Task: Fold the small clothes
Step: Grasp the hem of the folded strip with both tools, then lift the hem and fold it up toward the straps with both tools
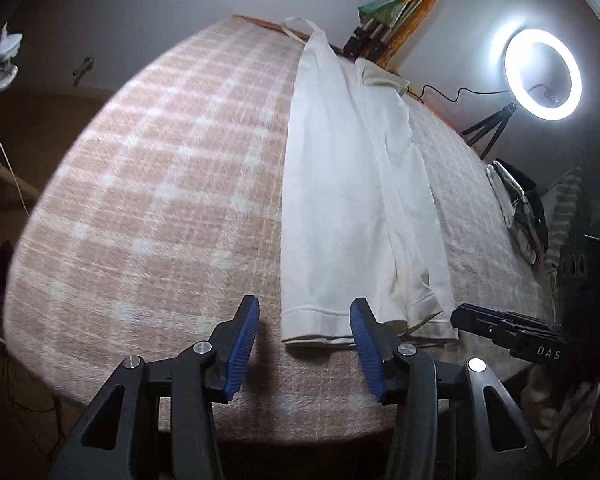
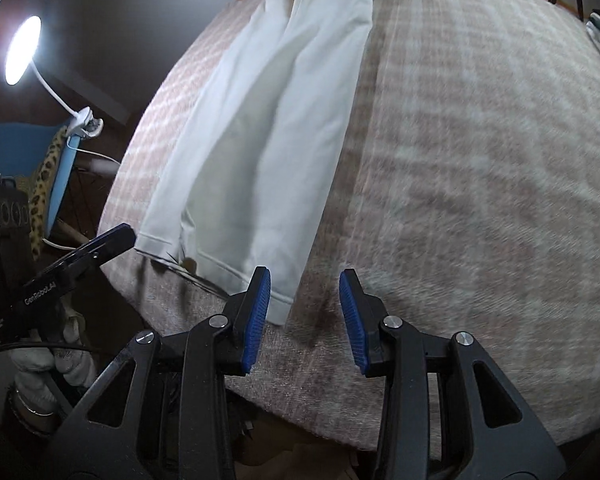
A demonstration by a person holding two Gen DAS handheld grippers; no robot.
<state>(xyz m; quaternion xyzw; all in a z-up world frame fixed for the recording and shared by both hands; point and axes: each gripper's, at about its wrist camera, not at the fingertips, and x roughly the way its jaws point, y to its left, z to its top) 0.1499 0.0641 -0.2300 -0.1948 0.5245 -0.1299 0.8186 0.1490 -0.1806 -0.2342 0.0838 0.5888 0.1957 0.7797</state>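
Observation:
A white sleeveless top lies folded lengthwise in a long strip on the pink checked blanket, straps at the far end, hem nearest me. My left gripper is open and empty, its jaws astride the hem's left corner, just above the blanket. In the right wrist view the same top runs away from me. My right gripper is open and empty, its left pad over the hem's right corner. Each gripper shows in the other's view: the right one, the left one.
A lit ring light on a tripod stands at the far right. A pile of dark and striped clothes lies at the blanket's right edge. A clip lamp shines at the left, above a blue chair with leopard cloth.

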